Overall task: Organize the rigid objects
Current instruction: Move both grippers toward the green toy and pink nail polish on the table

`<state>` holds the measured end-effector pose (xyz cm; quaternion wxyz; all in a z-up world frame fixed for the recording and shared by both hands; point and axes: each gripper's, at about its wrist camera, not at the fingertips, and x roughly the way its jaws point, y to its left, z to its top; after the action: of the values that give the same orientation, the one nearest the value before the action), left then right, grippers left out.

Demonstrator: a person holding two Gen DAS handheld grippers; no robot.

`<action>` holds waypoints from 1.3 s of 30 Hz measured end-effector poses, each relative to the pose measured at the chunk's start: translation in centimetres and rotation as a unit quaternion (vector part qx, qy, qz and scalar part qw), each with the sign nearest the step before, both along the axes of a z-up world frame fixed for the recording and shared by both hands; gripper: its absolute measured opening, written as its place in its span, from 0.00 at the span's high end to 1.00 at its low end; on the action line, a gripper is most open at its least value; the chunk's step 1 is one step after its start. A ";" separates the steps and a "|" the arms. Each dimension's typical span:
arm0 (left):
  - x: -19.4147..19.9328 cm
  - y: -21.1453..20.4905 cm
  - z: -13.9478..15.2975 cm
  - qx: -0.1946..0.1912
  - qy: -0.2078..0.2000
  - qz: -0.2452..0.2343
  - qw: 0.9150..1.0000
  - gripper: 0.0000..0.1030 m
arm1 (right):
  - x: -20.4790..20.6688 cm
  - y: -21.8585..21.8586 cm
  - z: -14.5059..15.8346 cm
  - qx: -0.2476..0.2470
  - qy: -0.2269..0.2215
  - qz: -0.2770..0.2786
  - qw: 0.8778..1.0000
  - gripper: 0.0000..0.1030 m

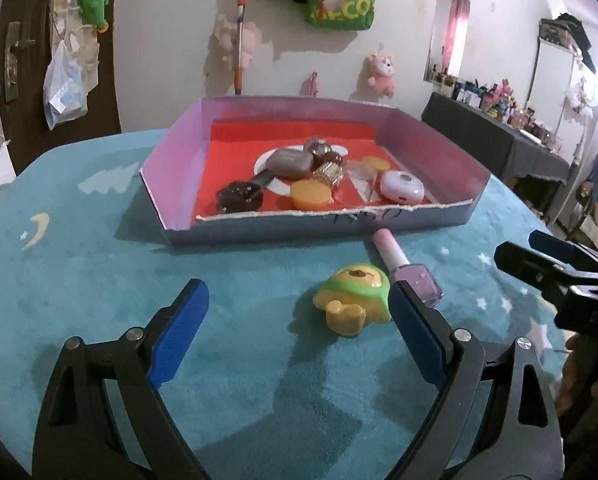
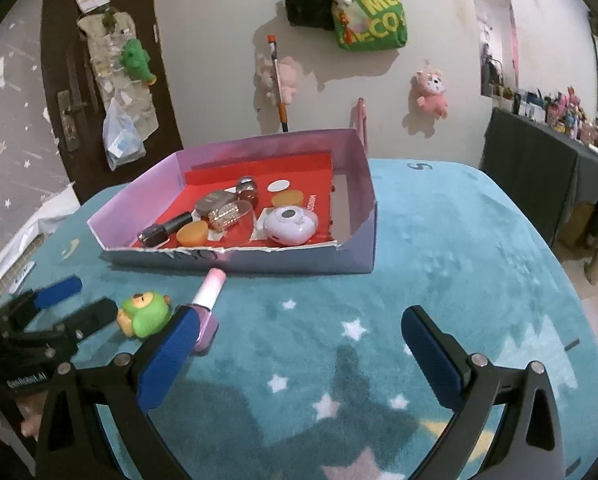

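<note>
A yellow bear toy with a green hood (image 1: 355, 304) lies on the teal rug, between the blue pads of my left gripper (image 1: 299, 300) and close to its right-hand finger; that gripper is open and touches nothing. A pink nail polish bottle (image 1: 403, 266) lies just beyond the toy, its cap toward the box. In the right wrist view my right gripper (image 2: 299, 320) is open over bare rug. The bottle (image 2: 209, 296) sits partly behind its left-hand finger, with the toy (image 2: 143, 314) further left. The purple box (image 1: 299, 222) has a red floor and holds several small items.
In the box lie a dark polish bottle (image 1: 239, 196), orange discs (image 1: 309, 196), a white round case (image 1: 403, 188) and a gold studded piece (image 1: 329, 174). Each gripper shows in the other's view: right gripper (image 1: 533, 252), left gripper (image 2: 79, 300). A dark cluttered table (image 1: 499, 132) stands at the right.
</note>
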<state>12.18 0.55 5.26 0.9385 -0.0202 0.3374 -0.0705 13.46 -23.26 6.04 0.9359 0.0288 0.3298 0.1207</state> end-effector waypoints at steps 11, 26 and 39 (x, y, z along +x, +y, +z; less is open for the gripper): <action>0.2 0.0 -0.3 -0.006 0.012 -0.005 1.000 0.11 | 0.6 0.1 -0.5 -0.006 0.020 -0.005 1.000 0.00; 0.2 0.0 -0.3 -0.006 0.012 -0.004 1.000 0.11 | 0.3 0.7 -0.4 -0.020 0.015 -0.004 1.000 0.00; 0.3 -0.1 -0.1 0.003 0.009 0.001 1.000 0.11 | -0.2 0.5 -0.7 -0.019 0.029 -0.002 0.999 0.00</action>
<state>12.45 0.46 5.11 0.9354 -0.0184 0.3464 -0.0681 13.21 -22.76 5.31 0.9264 0.0156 0.3593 0.1114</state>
